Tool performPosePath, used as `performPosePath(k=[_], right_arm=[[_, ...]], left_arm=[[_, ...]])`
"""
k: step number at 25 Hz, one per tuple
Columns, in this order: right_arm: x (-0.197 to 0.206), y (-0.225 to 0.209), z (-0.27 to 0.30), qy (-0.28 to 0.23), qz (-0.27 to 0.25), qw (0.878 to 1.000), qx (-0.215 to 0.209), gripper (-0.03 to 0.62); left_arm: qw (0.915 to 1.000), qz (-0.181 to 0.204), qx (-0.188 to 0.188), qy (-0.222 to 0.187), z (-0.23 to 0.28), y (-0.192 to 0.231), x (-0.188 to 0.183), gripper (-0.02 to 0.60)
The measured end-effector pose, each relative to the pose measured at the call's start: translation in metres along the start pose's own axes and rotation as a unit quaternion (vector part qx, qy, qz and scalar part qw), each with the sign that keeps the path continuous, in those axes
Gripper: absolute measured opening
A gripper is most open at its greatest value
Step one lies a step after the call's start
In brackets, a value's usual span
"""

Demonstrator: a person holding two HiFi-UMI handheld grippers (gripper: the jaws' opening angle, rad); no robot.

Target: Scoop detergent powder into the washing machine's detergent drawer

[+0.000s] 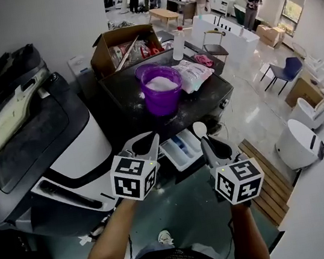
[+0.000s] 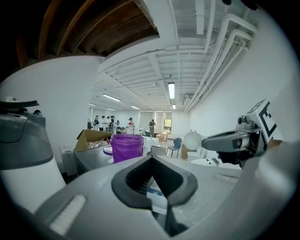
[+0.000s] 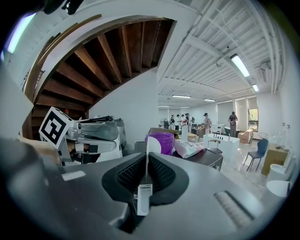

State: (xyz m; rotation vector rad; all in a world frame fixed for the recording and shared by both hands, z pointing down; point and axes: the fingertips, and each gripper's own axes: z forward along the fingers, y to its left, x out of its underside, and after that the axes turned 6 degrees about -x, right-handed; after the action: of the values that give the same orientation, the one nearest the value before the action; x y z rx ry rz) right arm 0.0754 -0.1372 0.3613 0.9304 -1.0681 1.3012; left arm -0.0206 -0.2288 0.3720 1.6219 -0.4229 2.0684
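The washing machine stands at the left with its white detergent drawer pulled out. A purple bucket holding white powder sits on the dark table behind the drawer. My right gripper is shut on the handle of a white spoon, whose bowl points up over the drawer's right side. In the right gripper view the spoon rises from between the pads. My left gripper hovers just left of the drawer, shut with nothing in it. Through its pads in the left gripper view I glimpse the drawer.
On the table stand a cardboard box, a white bottle and a detergent bag. A wooden pallet lies on the floor at the right. Chairs, white furniture and several people fill the far room.
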Motion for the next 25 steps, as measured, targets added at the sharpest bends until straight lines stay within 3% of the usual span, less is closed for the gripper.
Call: performPosePath(k=[12,19,25], right_arm=[[-0.019,-0.033,0.061,-0.011,-0.028,0.999,-0.041,0.04],[-0.043,-0.072,0.116,-0.005,-0.06,0.992,-0.112,0.039],[-0.063,-0.096,0.162,0.01,-0.086,0.978,-0.188,0.04]], left_arm=[[0.9992,-0.008,-0.039,-0.007,0.045,0.037,-0.003,0.0],[0.9946,-0.019,-0.101,-0.005,0.093,0.058,-0.017,0.002],[0.9853,-0.032,-0.168,0.002,0.121,0.073,-0.031,0.0]])
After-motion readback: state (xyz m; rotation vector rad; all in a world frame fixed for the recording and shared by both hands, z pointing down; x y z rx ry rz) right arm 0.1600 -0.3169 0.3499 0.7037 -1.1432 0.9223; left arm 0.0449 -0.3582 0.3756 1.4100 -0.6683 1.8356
